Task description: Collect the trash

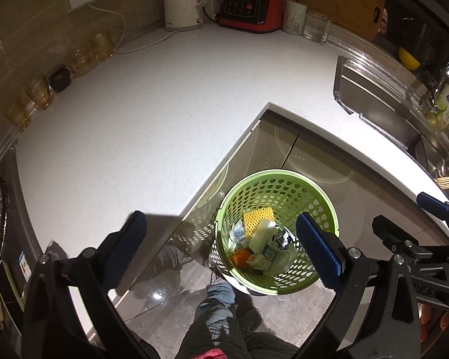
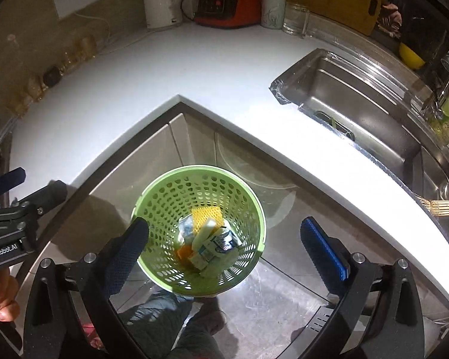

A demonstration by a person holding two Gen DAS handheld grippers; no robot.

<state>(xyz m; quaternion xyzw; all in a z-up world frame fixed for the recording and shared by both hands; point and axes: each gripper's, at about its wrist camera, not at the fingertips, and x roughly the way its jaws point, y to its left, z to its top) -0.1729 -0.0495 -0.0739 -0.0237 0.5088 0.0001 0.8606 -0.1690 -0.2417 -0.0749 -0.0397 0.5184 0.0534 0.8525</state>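
Nearest the cameras, the left gripper (image 1: 221, 249) and the right gripper (image 2: 224, 252) both hang with their blue-padded fingers spread wide and nothing between them, above the person's legs (image 1: 221, 314) and the glossy floor. Just beyond, the green perforated basket (image 1: 287, 179) stands on the floor in the inner corner of the cabinets, holding the trash (image 1: 262, 245): a yellow sponge, a white bottle, small cartons and wrappers. Farther off the white countertop (image 1: 140, 113) carries a kettle (image 1: 182, 0), a red blender base (image 1: 250, 7) and the steel sink (image 2: 353, 95).

Left hand-held gripper (image 1: 221, 246) spread wide, empty, above green basket (image 1: 329, 200) on the floor — trash inside: yellow sponge (image 1: 256, 220), cartons. White bench (image 1: 134, 119) far left.
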